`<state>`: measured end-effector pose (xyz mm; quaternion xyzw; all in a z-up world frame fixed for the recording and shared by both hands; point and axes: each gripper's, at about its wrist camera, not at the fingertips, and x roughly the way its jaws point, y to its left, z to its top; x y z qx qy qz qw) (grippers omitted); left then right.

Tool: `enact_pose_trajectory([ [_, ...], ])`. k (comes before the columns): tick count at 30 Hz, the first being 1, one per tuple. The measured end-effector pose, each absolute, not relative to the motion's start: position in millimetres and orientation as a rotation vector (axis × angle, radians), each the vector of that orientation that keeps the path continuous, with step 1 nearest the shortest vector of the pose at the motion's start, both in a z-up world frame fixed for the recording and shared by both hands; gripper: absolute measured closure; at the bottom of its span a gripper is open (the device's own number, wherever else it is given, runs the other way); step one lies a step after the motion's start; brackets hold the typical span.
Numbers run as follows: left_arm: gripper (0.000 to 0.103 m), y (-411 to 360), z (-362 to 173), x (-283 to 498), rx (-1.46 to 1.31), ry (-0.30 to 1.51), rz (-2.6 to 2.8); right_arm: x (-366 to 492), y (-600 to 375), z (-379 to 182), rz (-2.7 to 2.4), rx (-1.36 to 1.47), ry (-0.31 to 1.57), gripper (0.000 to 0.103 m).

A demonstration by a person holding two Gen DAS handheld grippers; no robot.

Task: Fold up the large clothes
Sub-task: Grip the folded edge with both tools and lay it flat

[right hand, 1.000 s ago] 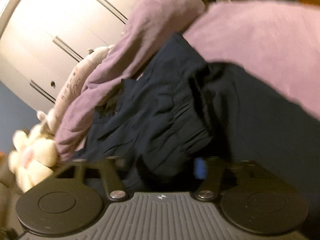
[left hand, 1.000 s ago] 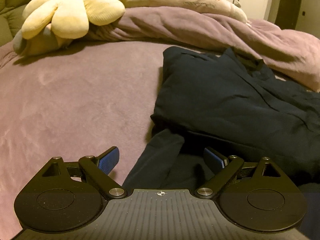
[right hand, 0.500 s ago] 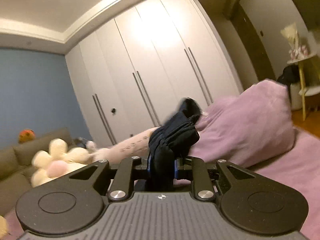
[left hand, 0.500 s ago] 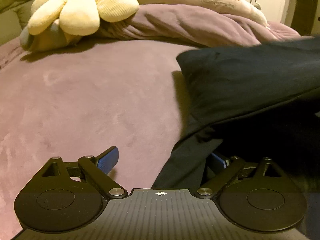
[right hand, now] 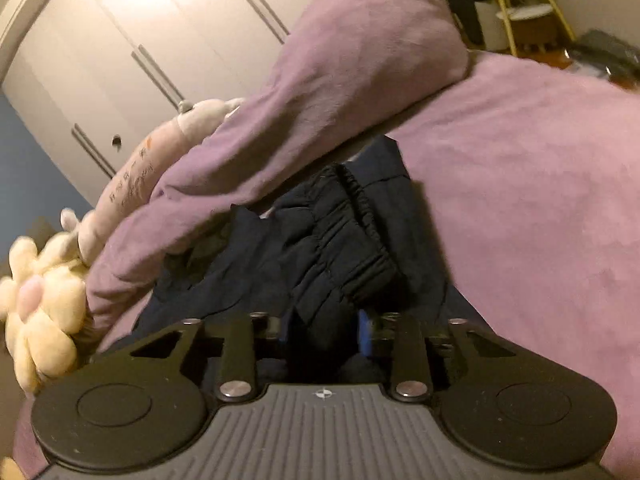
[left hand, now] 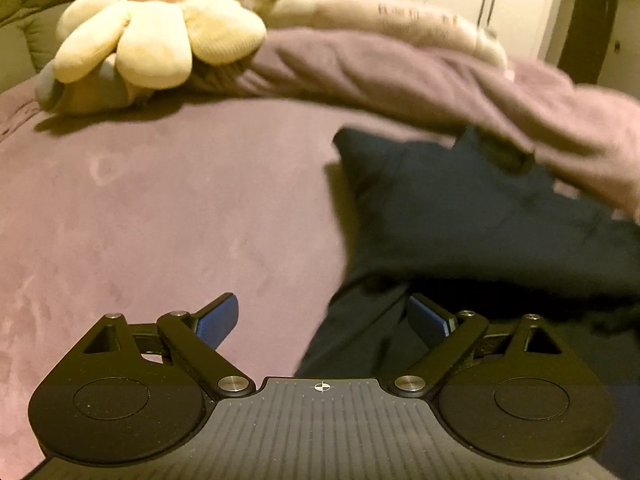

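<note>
A dark navy garment [left hand: 480, 224] lies in a heap on the mauve bed [left hand: 160, 220], right of centre in the left wrist view. My left gripper [left hand: 324, 320] is open low over the bed, with an edge of the cloth between its blue pads; the jaws stand wide apart. In the right wrist view the garment [right hand: 320, 248] shows a gathered elastic waistband. My right gripper [right hand: 324, 332] is narrowly closed on a fold of the dark cloth, low over the bed.
A yellow flower plush [left hand: 160, 32] and a long beige plush [left hand: 380, 16] lie at the head of the bed on a bunched mauve duvet [left hand: 440, 80]. White wardrobe doors [right hand: 140, 40] stand behind. A yellow-legged side table [right hand: 524, 12] stands beyond the bed.
My right gripper had lifted a fold of the garment high half a second ago; it has come back down to the bed with the cloth. The garment lies flatter again.
</note>
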<state>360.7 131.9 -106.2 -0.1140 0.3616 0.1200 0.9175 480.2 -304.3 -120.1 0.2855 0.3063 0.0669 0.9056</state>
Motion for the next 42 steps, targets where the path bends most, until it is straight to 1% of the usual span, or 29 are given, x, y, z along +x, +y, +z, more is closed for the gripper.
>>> enact_pose_trajectory([
  [3, 0.007, 123, -99, 376, -0.255, 0.722, 0.22, 479, -306, -111, 0.208, 0.609, 0.553, 0.079],
  [4, 0.007, 119, -100, 382, -0.25, 0.719, 0.217, 479, -307, -110, 0.201, 0.596, 0.557, 0.077],
  [5, 0.007, 114, -102, 389, -0.244, 0.722, 0.208, 480, -307, -112, 0.16, 0.555, 0.592, 0.072],
  [6, 0.007, 109, -104, 395, -0.24, 0.735, 0.204, 485, -305, -114, 0.094, 0.486, 0.647, 0.056],
  [7, 0.008, 106, -106, 400, -0.238, 0.748, 0.202, 486, -303, -115, 0.029, 0.43, 0.694, 0.047],
  [8, 0.008, 103, -108, 404, -0.234, 0.751, 0.195, 482, -305, -113, 0.008, 0.427, 0.684, 0.043],
  [9, 0.009, 101, -108, 407, -0.229, 0.743, 0.194, 476, -307, -108, -0.004, 0.429, 0.649, 0.037],
  [11, 0.008, 97, -106, 410, -0.218, 0.714, 0.198, 465, -307, -92, -0.062, 0.404, 0.573, 0.037],
  [12, 0.008, 93, -106, 414, -0.21, 0.703, 0.195, 462, -306, -86, -0.09, 0.397, 0.538, 0.037],
  [14, 0.008, 84, -108, 422, -0.2, 0.695, 0.193, 462, -298, -78, -0.078, 0.37, 0.485, 0.044],
  [16, 0.008, 73, -115, 434, -0.167, 0.706, 0.187, 472, -278, -81, -0.01, 0.266, 0.518, 0.071],
  [18, 0.008, 62, -127, 448, -0.133, 0.746, 0.184, 492, -252, -96, 0.027, 0.112, 0.615, 0.081],
  [19, 0.007, 59, -132, 452, -0.118, 0.757, 0.196, 500, -244, -106, 0.002, 0.043, 0.666, 0.085],
  [21, 0.005, 55, -140, 455, -0.101, 0.76, 0.2, 508, -237, -126, -0.019, -0.042, 0.699, 0.086],
  [26, 0.0, 47, -156, 465, -0.003, 0.768, 0.192, 520, -230, -154, -0.023, -0.181, 0.65, 0.086],
  [30, 0.0, 50, -151, 461, -0.029, 0.776, 0.201, 519, -231, -141, -0.021, -0.145, 0.655, 0.085],
  [34, 0.003, 54, -141, 440, -0.046, 0.748, 0.189, 473, -239, -119, 0.033, -0.074, 0.597, 0.085],
  [37, 0.003, 51, -145, 439, -0.029, 0.76, 0.182, 468, -243, -139, 0.046, -0.066, 0.653, 0.085],
  [42, 0.002, 45, -152, 444, 0.005, 0.774, 0.197, 474, -240, -151, 0.051, -0.078, 0.645, 0.085],
])
